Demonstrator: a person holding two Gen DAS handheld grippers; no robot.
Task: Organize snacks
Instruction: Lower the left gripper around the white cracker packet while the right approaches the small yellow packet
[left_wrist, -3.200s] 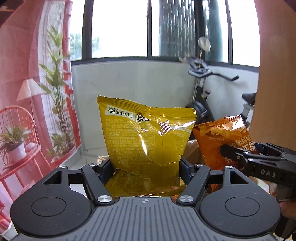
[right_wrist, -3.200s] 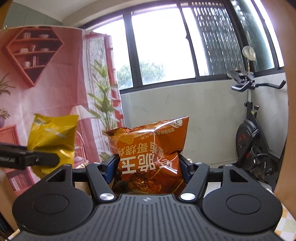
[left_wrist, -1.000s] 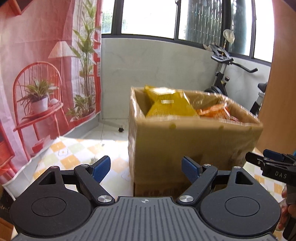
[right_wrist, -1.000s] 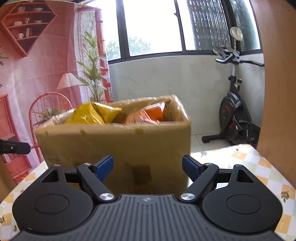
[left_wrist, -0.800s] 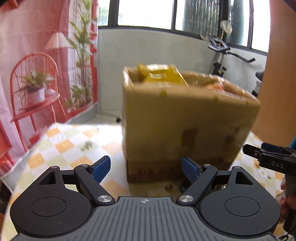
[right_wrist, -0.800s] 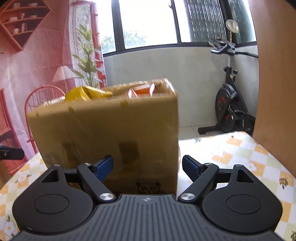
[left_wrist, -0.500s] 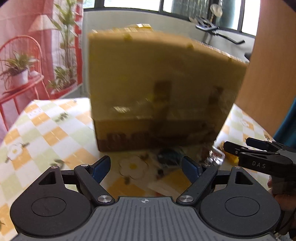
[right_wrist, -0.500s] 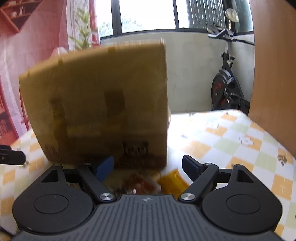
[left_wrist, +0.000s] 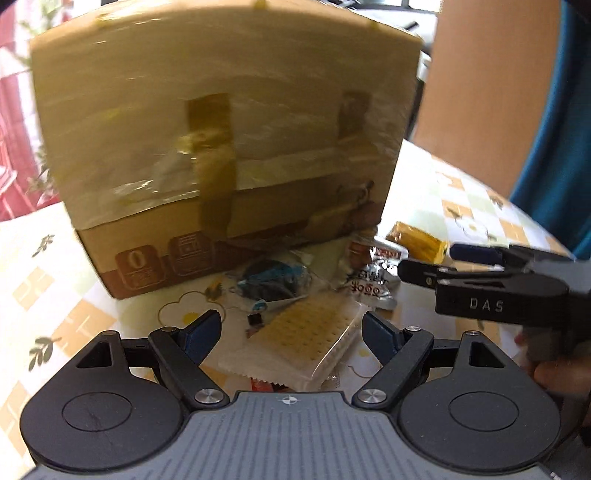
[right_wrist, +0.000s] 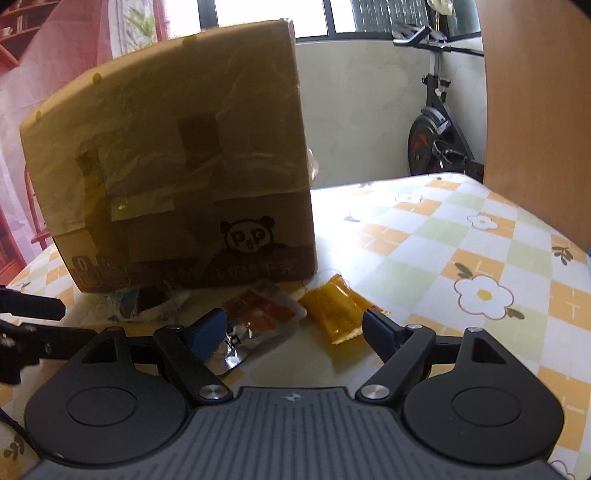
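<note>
- Picking the next loose snack off the table (right_wrist: 461, 229) looks like the step in hand; each gripper should drop straight over one packet and close across its short width, so neighbours are not dragged.
- Left gripper (left_wrist: 291, 325): jaws wide apart, holding nothing, with the cracker pack (left_wrist: 306, 339) lying flat between and just ahead of its fingertips, not visibly touched.
- Beyond the cracker pack sit a dark blue packet (left_wrist: 271, 280) and a silver packet (left_wrist: 369, 280), near the cardboard box (left_wrist: 221, 147).
- Right gripper (right_wrist: 295, 328): jaws also wide apart and empty; a red-orange sachet (right_wrist: 258, 314) lies by its left fingertip, a yellow packet (right_wrist: 336, 306) towards its right.
</note>
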